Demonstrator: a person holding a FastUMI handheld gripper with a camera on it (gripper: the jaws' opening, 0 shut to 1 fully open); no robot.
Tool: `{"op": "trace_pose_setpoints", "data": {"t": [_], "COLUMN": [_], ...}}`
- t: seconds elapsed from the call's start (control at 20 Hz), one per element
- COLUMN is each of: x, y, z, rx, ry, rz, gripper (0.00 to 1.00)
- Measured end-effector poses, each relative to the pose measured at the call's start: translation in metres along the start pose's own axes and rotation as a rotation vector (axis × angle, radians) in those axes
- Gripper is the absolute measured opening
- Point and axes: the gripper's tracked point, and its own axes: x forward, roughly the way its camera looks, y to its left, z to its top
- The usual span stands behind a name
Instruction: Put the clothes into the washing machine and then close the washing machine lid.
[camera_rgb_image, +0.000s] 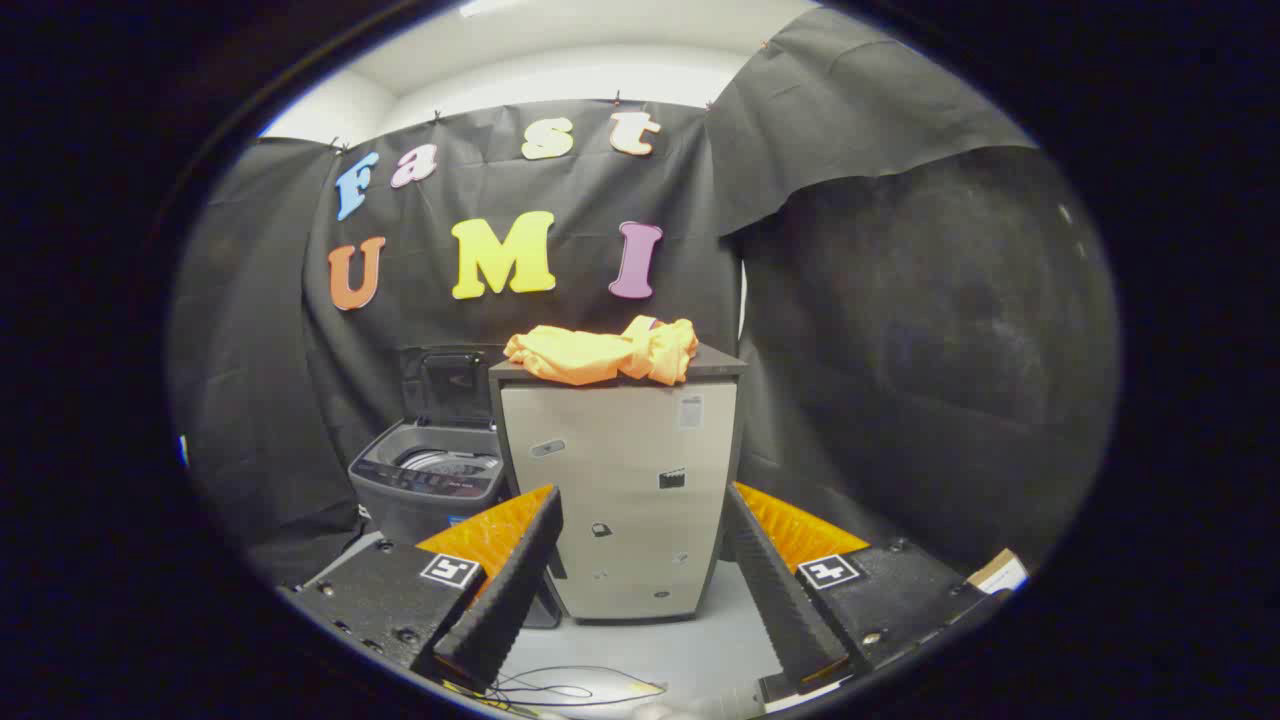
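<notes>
Gripper (640, 560) with fingers spread, empty
Orange clothes (605, 352) atop cabinet (620, 480); washing machine (430, 480) beside, lid (450, 385) raised

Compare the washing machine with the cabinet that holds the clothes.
The washing machine is dark grey and low; the cabinet beside it is pale-fronted and taller. The washing machine's lid stands open, showing the drum; the cabinet has a flat dark top bearing the orange clothes. Both stand on the floor against the black cloth wall, beyond the open, empty tongs.
</notes>
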Motion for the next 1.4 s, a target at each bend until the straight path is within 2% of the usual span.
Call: {"op": "trace_pose_setpoints", "data": {"t": [0.8, 1.4], "x": [-0.004, 0.01], "y": [0.01, 0.027], "z": [0.018, 0.02], "rx": [-0.011, -0.028], "ry": [-0.026, 0.02], "rz": [0.012, 0.015], "gripper": [1.0, 1.0]}}
